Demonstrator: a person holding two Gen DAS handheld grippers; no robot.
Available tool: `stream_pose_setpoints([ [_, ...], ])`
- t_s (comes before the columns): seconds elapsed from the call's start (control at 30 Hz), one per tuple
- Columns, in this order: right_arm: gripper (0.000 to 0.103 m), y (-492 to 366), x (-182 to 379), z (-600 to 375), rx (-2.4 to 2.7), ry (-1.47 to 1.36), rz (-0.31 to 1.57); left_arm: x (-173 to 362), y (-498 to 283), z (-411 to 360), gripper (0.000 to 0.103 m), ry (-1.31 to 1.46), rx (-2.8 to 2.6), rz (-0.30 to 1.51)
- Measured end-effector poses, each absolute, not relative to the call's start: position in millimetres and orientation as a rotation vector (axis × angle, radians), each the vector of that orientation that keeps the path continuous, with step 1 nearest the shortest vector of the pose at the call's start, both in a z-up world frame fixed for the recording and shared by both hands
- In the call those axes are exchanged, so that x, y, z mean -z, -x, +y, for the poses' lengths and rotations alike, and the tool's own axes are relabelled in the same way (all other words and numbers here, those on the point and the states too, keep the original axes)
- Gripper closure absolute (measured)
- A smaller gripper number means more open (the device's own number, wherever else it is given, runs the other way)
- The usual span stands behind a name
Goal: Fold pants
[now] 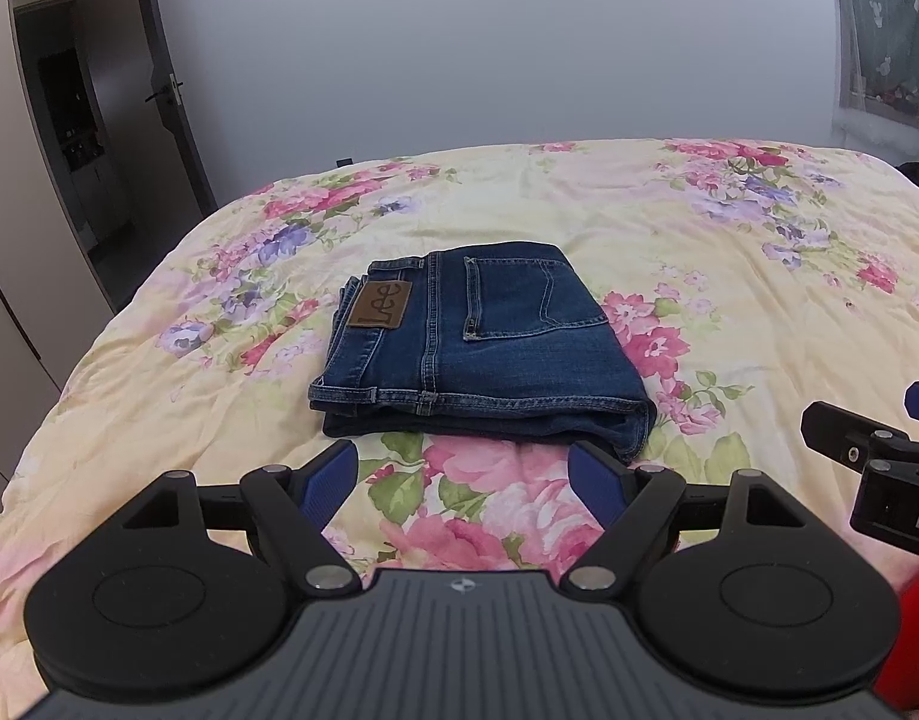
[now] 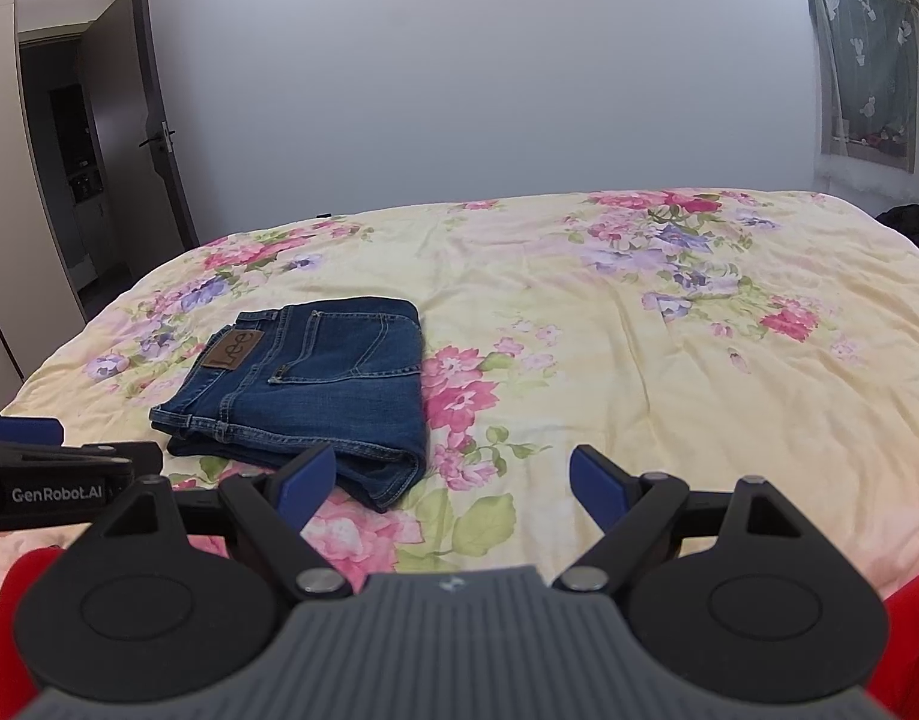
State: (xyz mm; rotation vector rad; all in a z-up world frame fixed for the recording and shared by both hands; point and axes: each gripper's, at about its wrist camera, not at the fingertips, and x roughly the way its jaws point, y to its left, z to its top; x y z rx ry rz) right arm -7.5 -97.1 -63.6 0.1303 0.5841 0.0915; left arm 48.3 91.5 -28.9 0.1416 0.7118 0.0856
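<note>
Left tongs: released, blue pads spread wide, nothing between them. They are held level just above the bed, aimed forward at the near folded edge of the pants and clear of the denim.

Right tongs: released, likewise empty, held level beside the left unit. The left pad overlaps the near right corner of the pants in view; contact cannot be told.

Pants: folded into a compact rectangle, back pocket and leather patch uppermost, lying on the floral bedspread
</note>
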Motion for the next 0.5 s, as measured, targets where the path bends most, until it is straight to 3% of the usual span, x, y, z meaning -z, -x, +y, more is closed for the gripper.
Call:
stream_pose_setpoints([
  [0.5, 0.021, 6.6, 63.1, -95.8, -0.094, -0.135, 0.588, 23.9, -47.2, 91.2, 0.012, -0.136, -0.08, 0.702],
])
